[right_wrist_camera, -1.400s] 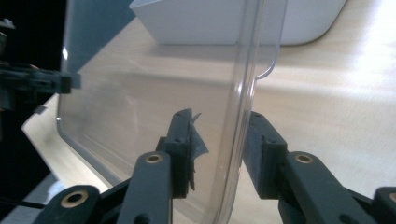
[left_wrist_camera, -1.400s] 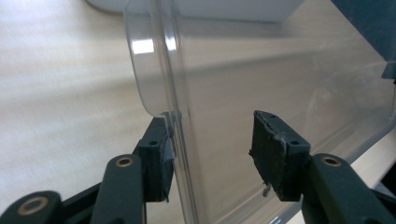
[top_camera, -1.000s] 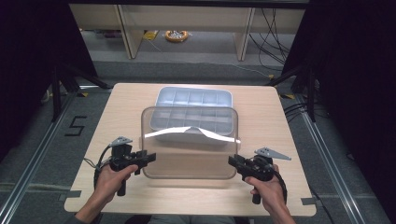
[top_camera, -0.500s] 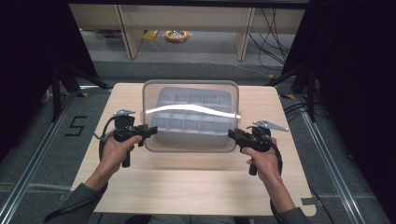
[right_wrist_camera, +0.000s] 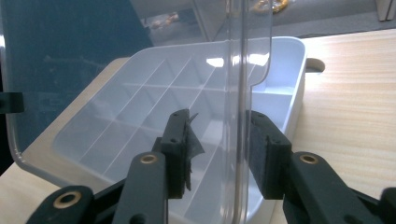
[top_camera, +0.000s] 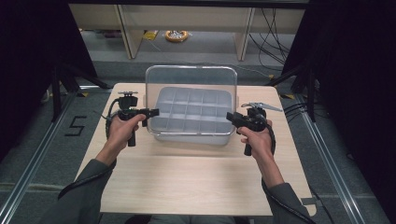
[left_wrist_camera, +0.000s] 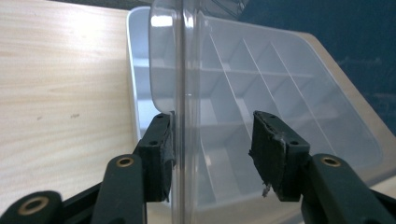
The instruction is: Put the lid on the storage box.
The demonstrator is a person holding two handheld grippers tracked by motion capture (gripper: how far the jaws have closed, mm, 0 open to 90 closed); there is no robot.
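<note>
A clear plastic lid (top_camera: 191, 77) stands nearly upright over a grey compartment tray (top_camera: 224, 138) in the middle of the table. My left gripper (top_camera: 152, 112) is at the lid's left edge and my right gripper (top_camera: 231, 116) at its right edge. In the left gripper view the lid (left_wrist_camera: 184, 70) runs edge-on between the jaws of the left gripper (left_wrist_camera: 212, 144), against the left pad, with a wide gap to the other. In the right gripper view the lid (right_wrist_camera: 238, 56) sits close to the right pad of the right gripper (right_wrist_camera: 217, 140). Both grippers are open around the lid's edges.
The tray (left_wrist_camera: 135, 70) has several empty compartments and sits toward the far half of the wooden table (top_camera: 187, 177). Bare tabletop lies between the tray and the person. Beyond the far edge are a shelf frame and cables on the floor.
Both grippers moved away from the person with the lid. The lid swung from a low tilt in front of the tray to nearly upright over it.
</note>
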